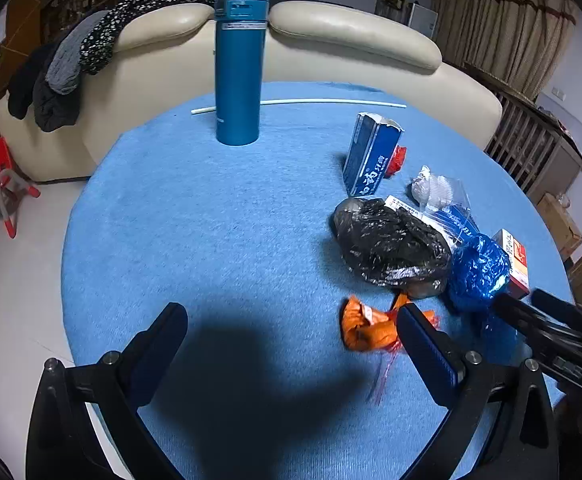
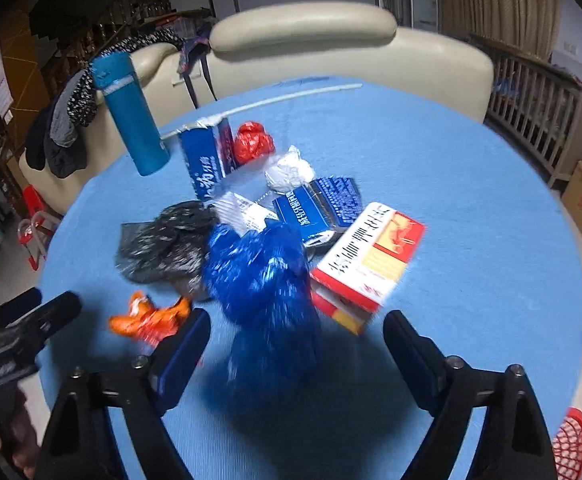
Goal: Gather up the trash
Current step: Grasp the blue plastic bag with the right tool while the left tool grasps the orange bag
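Note:
Trash lies on a round blue table (image 1: 211, 220): a black plastic bag (image 1: 391, 246), an orange wrapper (image 1: 371, 328), a crumpled blue bag (image 2: 263, 280), a red and white box (image 2: 371, 256), a blue carton (image 1: 371, 152), a red crumpled bag (image 2: 253, 142), white crumpled paper (image 2: 291, 168) and a flat blue box (image 2: 323, 204). My left gripper (image 1: 291, 328) is open and empty; its right finger (image 1: 423, 344) is by the orange wrapper. My right gripper (image 2: 295, 336) is open around the near end of the blue bag, not closed on it.
A tall blue thermos (image 1: 239, 64) stands at the table's far side, with a white rod (image 1: 331, 102) behind it. A cream sofa (image 1: 351, 40) with draped clothes stands beyond. A red stool (image 1: 3, 192) is on the floor at left.

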Demonstrator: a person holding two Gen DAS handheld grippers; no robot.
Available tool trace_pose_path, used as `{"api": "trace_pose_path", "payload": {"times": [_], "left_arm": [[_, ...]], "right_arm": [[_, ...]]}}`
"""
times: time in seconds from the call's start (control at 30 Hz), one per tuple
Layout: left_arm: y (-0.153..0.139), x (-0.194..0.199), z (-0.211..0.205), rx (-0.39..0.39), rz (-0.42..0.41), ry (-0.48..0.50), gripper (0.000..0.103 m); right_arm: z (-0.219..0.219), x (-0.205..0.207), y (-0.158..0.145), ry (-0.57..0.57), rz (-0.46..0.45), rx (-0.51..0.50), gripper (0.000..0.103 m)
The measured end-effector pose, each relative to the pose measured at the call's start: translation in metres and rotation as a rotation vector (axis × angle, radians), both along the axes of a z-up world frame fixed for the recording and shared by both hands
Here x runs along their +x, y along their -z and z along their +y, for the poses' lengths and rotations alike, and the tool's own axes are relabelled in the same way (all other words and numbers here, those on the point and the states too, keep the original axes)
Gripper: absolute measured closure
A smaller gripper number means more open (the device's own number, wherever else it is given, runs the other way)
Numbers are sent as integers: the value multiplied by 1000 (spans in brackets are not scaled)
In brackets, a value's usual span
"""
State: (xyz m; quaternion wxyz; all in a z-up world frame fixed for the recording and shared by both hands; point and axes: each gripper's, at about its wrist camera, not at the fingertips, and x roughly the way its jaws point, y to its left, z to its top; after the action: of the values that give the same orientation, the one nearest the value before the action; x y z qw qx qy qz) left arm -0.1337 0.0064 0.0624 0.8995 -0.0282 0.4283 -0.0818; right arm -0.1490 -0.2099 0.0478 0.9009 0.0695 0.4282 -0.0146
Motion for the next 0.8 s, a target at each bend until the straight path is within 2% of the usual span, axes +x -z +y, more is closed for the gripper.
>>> {"api": "trace_pose_path", "payload": {"times": [0.07,0.1,0.13,0.2,0.23,0.4,0.5,0.63,0.7,0.73,0.8], "left_arm": [[-1,7,-5,-1,2,16,0],[-1,11,-9,1,6,25,0],[-1,15,-12,2,8,33,0],[0,19,-18,1,15,45,0],[1,22,-21,0,18,52,0],[10,25,-29,5,54,93,0],[19,11,-29,41,67,142,0],[29,5,-36,84,82,173,0],[28,8,-38,62,83,174,0],[27,9,-41,61,76,176,0],[28,13,-46,74,69,190,0]], "right_arm": [[0,12,11,-16,19,34,30],[-1,17,18,-27,34,69,40],[-3,20,22,-30,51,89,55],[-8,18,27,-27,43,138,70],[-10,16,25,-31,39,154,73],[-22,-6,17,-34,3,198,73],[-23,-15,21,-49,50,200,68],[-24,-21,27,-59,59,209,67],[-26,-20,29,-49,60,202,49],[-25,-19,28,-44,53,182,32],[-22,-17,26,-49,28,154,33]]}}
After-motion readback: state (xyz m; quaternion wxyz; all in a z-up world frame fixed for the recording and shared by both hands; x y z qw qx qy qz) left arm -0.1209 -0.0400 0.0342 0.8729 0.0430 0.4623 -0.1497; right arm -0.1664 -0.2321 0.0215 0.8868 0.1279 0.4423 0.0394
